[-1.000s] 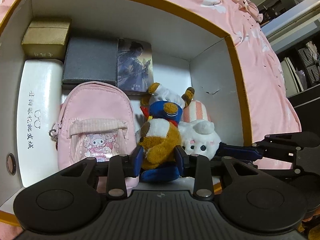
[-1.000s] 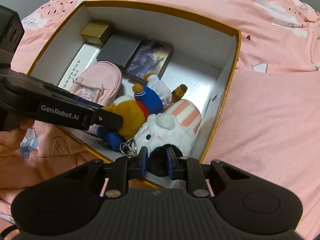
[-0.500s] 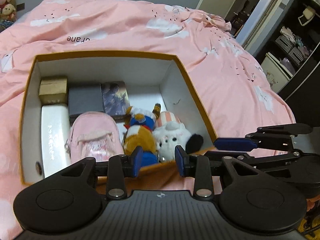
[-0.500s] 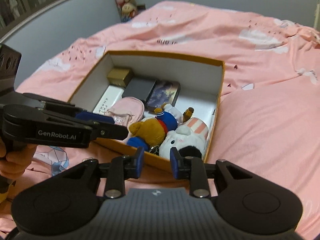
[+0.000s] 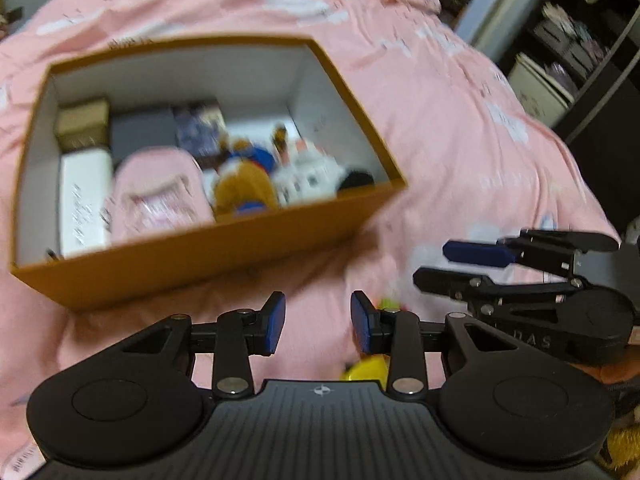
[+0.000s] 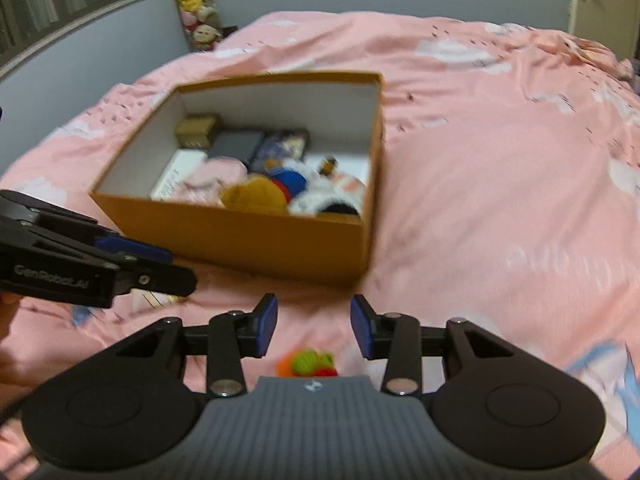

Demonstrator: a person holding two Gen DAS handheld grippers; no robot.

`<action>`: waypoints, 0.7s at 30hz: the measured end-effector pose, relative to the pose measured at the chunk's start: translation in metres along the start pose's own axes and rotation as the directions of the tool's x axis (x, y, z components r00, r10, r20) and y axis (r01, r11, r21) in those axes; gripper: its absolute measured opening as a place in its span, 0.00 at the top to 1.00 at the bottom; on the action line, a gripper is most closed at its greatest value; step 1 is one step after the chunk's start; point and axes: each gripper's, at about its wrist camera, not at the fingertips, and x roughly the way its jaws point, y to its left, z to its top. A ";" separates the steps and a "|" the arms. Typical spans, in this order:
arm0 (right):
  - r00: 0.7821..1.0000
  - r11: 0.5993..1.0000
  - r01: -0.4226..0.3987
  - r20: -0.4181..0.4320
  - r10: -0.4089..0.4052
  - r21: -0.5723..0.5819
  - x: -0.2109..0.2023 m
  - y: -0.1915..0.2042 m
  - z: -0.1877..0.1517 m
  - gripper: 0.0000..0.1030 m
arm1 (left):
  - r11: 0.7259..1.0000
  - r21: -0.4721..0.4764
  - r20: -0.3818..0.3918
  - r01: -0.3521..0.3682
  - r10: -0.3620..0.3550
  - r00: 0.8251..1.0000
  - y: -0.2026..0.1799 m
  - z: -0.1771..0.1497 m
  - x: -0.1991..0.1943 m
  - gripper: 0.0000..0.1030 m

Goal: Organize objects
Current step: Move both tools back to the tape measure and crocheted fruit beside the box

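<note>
My left gripper (image 5: 318,322) and right gripper (image 6: 314,326) are both opening, empty; the orange cardboard box (image 6: 248,236) of plush toys sits at eleven o'clock.

A pink bedspread (image 6: 500,168) with white cloud prints covers the whole bed. Plush toys (image 6: 198,4) pile up in the far corner against the grey wall (image 6: 100,52). Dark shelving (image 5: 580,52) stands crammed beside the bed, and a pale door (image 6: 596,0) shows behind.

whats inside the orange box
The orange box holds a gold box, grey box, white case, pink pouch and plush toys; the floor beneath them is hidden.
</note>
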 end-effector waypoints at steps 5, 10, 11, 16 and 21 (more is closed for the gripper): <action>0.997 0.997 0.071 -0.023 -0.070 0.014 0.000 -0.008 -0.030 0.59 | 0.999 0.019 -0.096 0.047 -0.045 0.994 -0.006 -0.019 0.025 0.51; 0.995 0.993 0.102 -0.009 -0.102 0.066 0.000 -0.016 -0.051 0.59 | 0.996 -0.010 -0.191 0.085 -0.085 0.978 -0.012 -0.031 0.052 0.40; 0.995 0.992 0.104 -0.003 -0.104 0.072 0.000 -0.017 -0.053 0.59 | 0.997 -0.023 -0.203 0.073 -0.077 0.976 -0.013 -0.033 0.058 0.38; 0.995 0.991 0.102 0.000 -0.103 0.088 0.008 -0.020 -0.056 0.59 | 0.999 0.033 -0.238 0.002 0.006 0.971 -0.034 -0.044 0.079 0.37; 0.996 0.992 0.090 0.004 -0.091 0.086 0.010 -0.020 -0.058 0.58 | 0.996 0.079 -0.250 -0.039 0.057 0.966 -0.047 -0.052 0.097 0.37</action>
